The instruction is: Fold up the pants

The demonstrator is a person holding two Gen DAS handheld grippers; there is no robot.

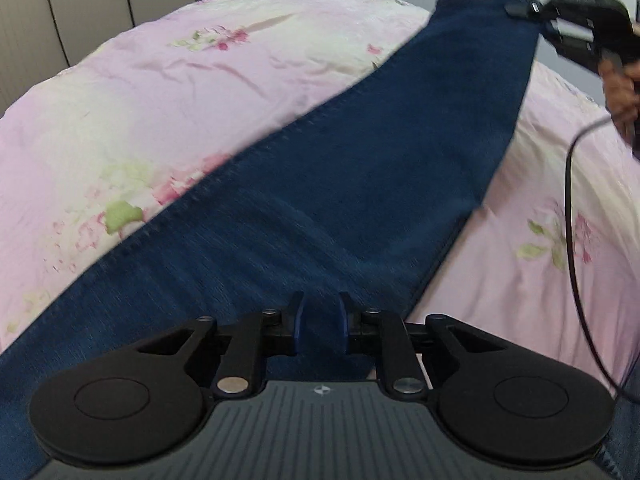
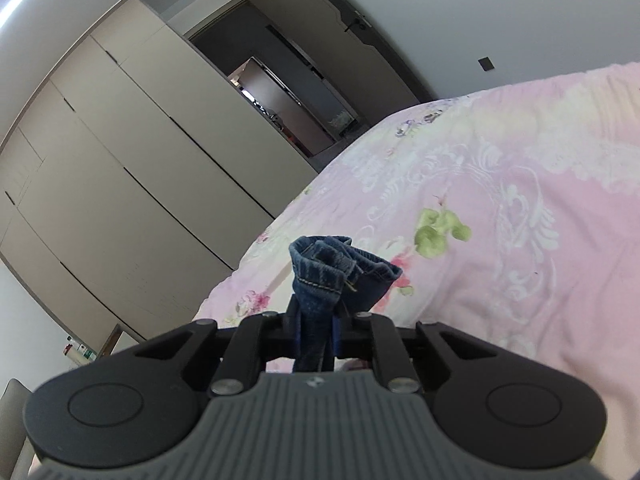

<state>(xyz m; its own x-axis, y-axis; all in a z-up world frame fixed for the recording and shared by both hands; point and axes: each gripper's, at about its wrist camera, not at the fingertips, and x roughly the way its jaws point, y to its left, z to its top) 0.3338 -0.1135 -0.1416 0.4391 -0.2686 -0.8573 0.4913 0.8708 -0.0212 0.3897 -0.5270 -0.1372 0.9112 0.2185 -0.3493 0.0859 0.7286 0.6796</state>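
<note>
Dark blue denim pants point(image 1: 360, 184) stretch diagonally over a pink floral bed cover point(image 1: 140, 100), from the near left to the far right. My left gripper point(image 1: 320, 320) is shut on the near end of the pants. My right gripper point(image 1: 524, 10) shows at the top right of the left wrist view, pinching the far hem and holding it raised. In the right wrist view, my right gripper point(image 2: 316, 320) is shut on the bunched hem of the pants point(image 2: 340, 272), above the bed cover point(image 2: 500, 220).
A beige wardrobe point(image 2: 120, 184) and an open doorway point(image 2: 288, 92) stand beyond the bed's far side. A black cable point(image 1: 570, 220) hangs from the right gripper over the bed. Grey wall point(image 2: 480, 8) lies behind.
</note>
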